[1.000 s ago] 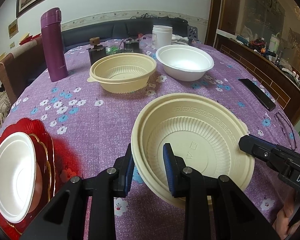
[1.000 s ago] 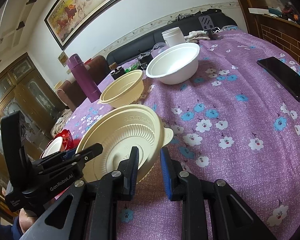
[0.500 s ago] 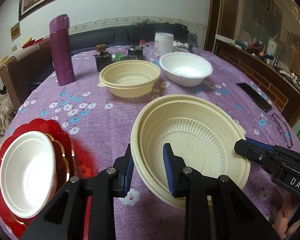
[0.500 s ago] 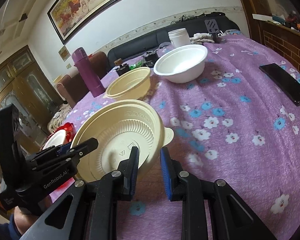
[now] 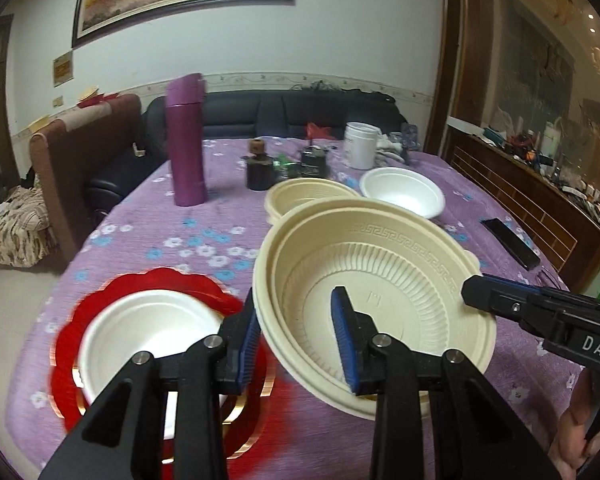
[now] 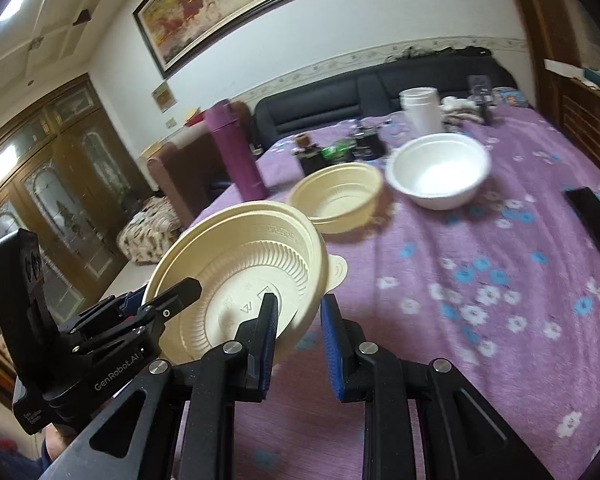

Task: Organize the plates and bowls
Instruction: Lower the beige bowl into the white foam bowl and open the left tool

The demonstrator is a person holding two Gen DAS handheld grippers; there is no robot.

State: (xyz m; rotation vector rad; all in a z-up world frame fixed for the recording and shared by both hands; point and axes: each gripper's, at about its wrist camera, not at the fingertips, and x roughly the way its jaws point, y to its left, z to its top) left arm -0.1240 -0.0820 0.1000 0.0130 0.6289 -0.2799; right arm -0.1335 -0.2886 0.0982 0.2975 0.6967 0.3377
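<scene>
Both grippers are shut on the rim of a large cream ribbed bowl (image 5: 380,280), held tilted above the purple flowered table (image 5: 160,240). My left gripper (image 5: 296,340) pinches its near-left rim; my right gripper (image 6: 296,332) pinches the opposite rim of the bowl (image 6: 240,264). A white bowl (image 5: 140,328) sits on a red scalloped plate (image 5: 80,328) at the near left. A second cream bowl (image 5: 304,196) and a white bowl (image 5: 404,192) stand further back; they also show in the right wrist view, cream (image 6: 336,196) and white (image 6: 436,168).
A purple flask (image 5: 188,140), a white jar (image 5: 360,144) and small dark items stand at the back of the table. A black phone (image 5: 512,240) lies at the right. A brown chair (image 5: 72,160) and a dark sofa (image 5: 300,112) border the table.
Both grippers have lifted the large cream bowl off the table and carried it left, toward the red plate with the white bowl. The bowl now tilts.
</scene>
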